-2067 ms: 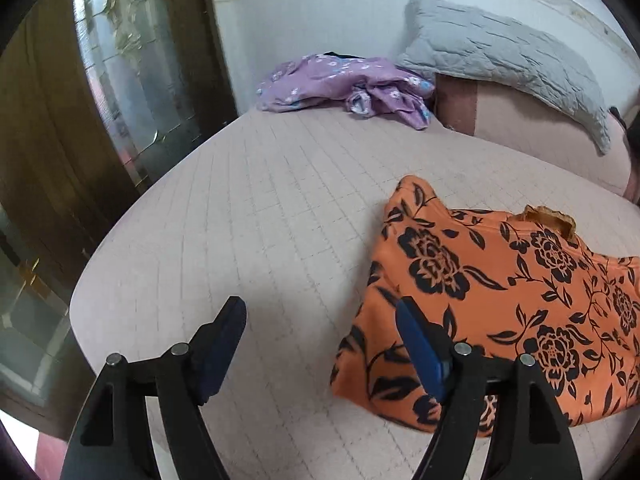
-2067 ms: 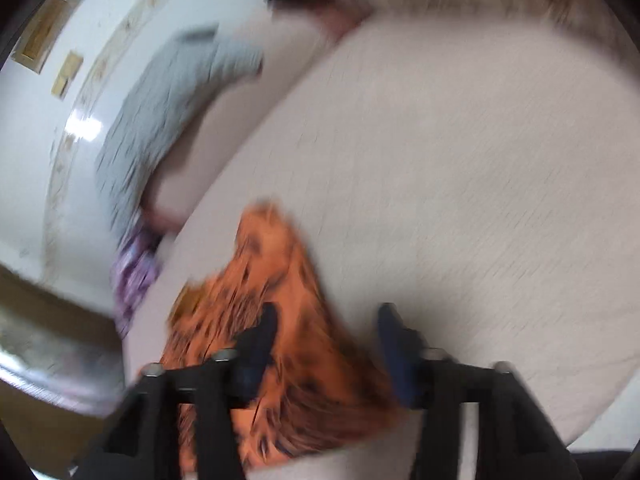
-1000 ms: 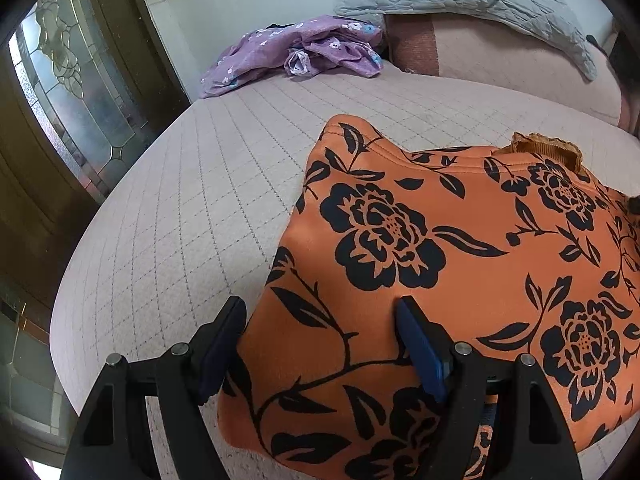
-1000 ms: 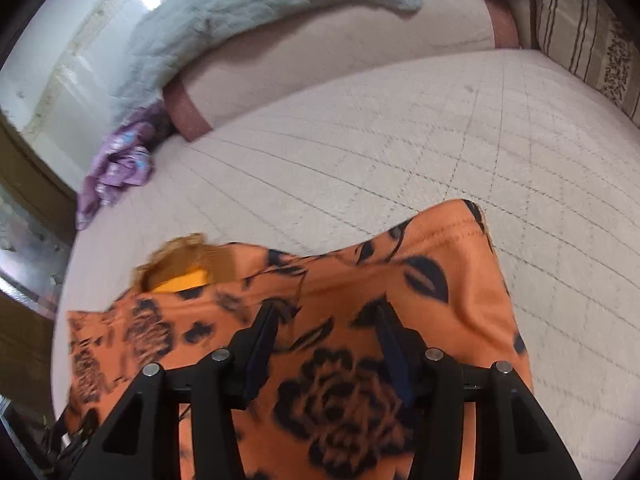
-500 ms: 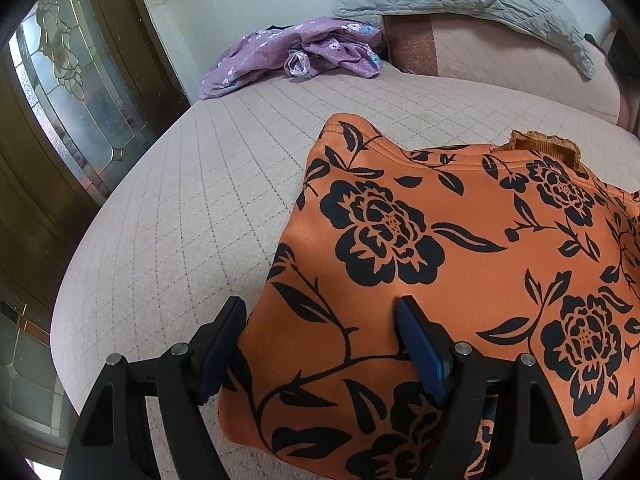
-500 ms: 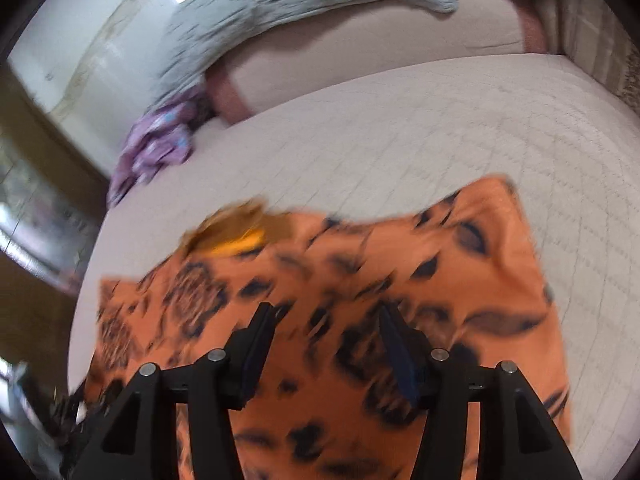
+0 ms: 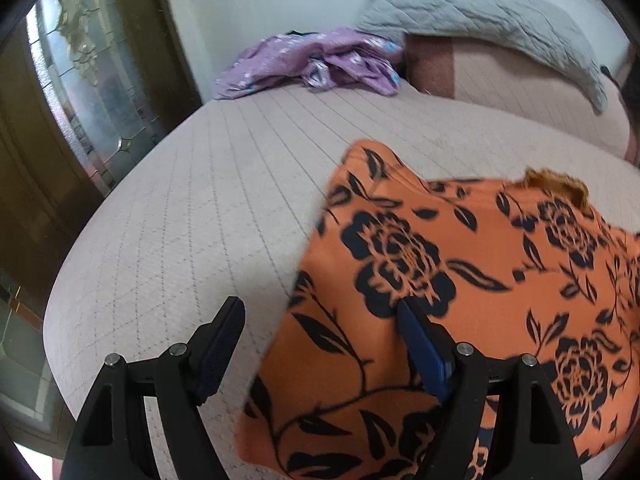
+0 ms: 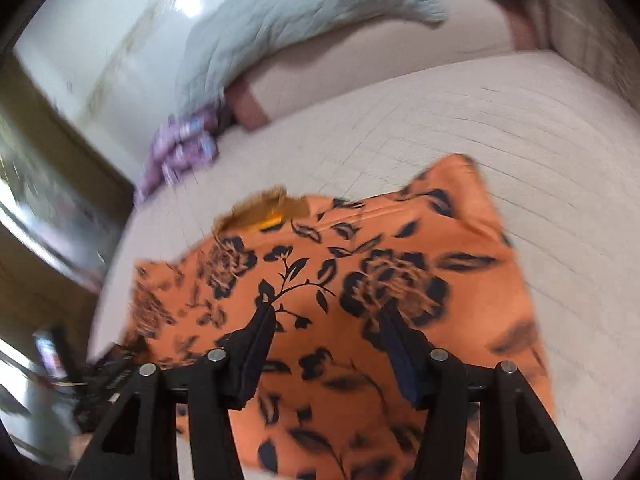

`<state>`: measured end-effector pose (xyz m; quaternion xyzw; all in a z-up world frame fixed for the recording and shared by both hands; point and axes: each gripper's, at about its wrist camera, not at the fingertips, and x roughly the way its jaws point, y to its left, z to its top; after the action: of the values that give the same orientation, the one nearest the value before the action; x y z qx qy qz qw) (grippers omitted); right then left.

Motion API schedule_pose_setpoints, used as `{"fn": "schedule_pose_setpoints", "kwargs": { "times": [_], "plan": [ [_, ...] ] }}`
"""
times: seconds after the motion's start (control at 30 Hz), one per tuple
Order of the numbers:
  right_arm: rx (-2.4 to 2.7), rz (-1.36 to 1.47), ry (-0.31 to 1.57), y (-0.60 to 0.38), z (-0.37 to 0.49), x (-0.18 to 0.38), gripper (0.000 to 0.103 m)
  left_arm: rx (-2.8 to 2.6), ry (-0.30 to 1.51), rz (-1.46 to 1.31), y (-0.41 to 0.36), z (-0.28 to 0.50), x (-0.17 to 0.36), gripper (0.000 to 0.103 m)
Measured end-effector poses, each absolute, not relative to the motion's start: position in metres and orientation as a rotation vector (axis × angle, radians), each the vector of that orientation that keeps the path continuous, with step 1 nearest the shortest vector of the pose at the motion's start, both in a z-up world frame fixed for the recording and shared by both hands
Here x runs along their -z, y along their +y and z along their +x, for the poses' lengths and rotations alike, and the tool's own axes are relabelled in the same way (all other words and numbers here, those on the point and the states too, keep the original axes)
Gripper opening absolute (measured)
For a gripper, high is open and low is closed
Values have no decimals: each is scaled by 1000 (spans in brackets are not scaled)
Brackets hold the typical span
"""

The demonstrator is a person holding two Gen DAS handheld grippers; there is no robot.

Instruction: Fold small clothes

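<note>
An orange garment with black flowers (image 7: 460,280) lies flat on the quilted bed; it also shows in the right wrist view (image 8: 360,280). Its frilled neckline (image 7: 556,182) is at the far edge. My left gripper (image 7: 320,344) is open over the garment's near left edge, its right finger above the cloth, its left finger over bare bed. My right gripper (image 8: 328,340) is open and empty above the middle of the garment's near part. Neither holds the cloth.
A crumpled purple floral garment (image 7: 312,64) lies at the far end of the bed (image 7: 200,200). A grey quilted pillow (image 7: 480,12) leans on a pink bolster. A glass-panelled wooden door (image 7: 68,100) stands to the left, past the bed's edge.
My left gripper has shifted left and back, so its left finger is now off the garment. My right gripper has drawn back and swung, showing more of the garment. Both stayed open.
</note>
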<state>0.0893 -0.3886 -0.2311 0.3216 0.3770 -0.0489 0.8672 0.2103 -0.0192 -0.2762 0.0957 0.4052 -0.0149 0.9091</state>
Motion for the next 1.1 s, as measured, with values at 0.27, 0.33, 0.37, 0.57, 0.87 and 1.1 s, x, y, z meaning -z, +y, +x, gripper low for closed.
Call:
{"fn": "schedule_pose_setpoints", "kwargs": {
  "times": [0.27,0.33,0.37,0.57,0.87,1.1],
  "plan": [
    [145,1085,721,-425,-3,273,69,19,904,237,-27,214,293,80],
    [132,1151,732,-426,-12,285,69,35,900,238,-30,213,289,80],
    [131,1181,736,-425,-15,291,69,53,894,215,-30,212,286,80],
    [173,1262,709,-427,-15,315,69,101,840,215,-34,202,276,80],
    [253,1298,623,-445,15,337,25,118,900,283,-42,207,293,83],
    [300,1045,644,-414,31,303,18,155,938,251,-33,224,294,84]
  ]
}}
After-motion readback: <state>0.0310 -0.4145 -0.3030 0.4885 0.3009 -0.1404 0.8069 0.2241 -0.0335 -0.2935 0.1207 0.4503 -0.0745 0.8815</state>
